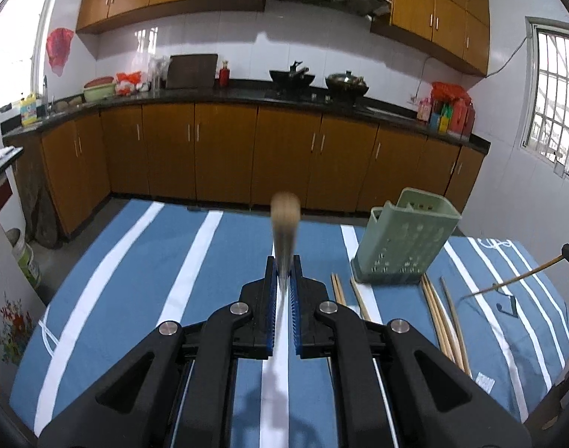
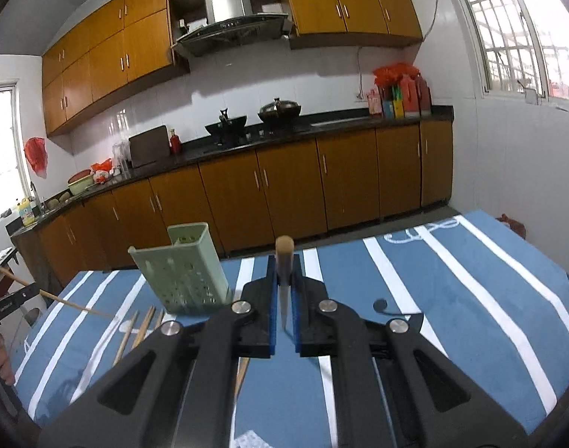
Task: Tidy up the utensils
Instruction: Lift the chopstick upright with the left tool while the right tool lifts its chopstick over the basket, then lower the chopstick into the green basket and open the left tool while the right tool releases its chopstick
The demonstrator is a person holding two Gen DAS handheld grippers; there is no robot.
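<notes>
Your left gripper [image 1: 283,261] is clamped on a thin wooden chopstick [image 1: 284,220], which pokes out past the blue finger pads toward the kitchen cabinets, its rounded end blurred. Ahead and to the right of that gripper stands the pale green perforated plastic utensil holder [image 1: 406,239], upright on the blue cloth with white stripes [image 1: 135,261] that covers the table. Loose wooden chopsticks [image 1: 439,317] lie flat on the cloth at the holder's near foot, some just left of its base and some to the right, well below your fingertips.

Your right gripper [image 2: 283,265] is likewise closed on a second wooden chopstick [image 2: 284,257], which sticks out between its pads with the brown tip forward. From this gripper the green holder [image 2: 180,272] sits ahead and to the left, leaning slightly in the fisheye view, with the loose chopsticks [image 2: 135,328] on the cloth nearer you on that same left side. At the far left edge of the right wrist view you can see your other gripper carrying its chopstick at a slant.
</notes>
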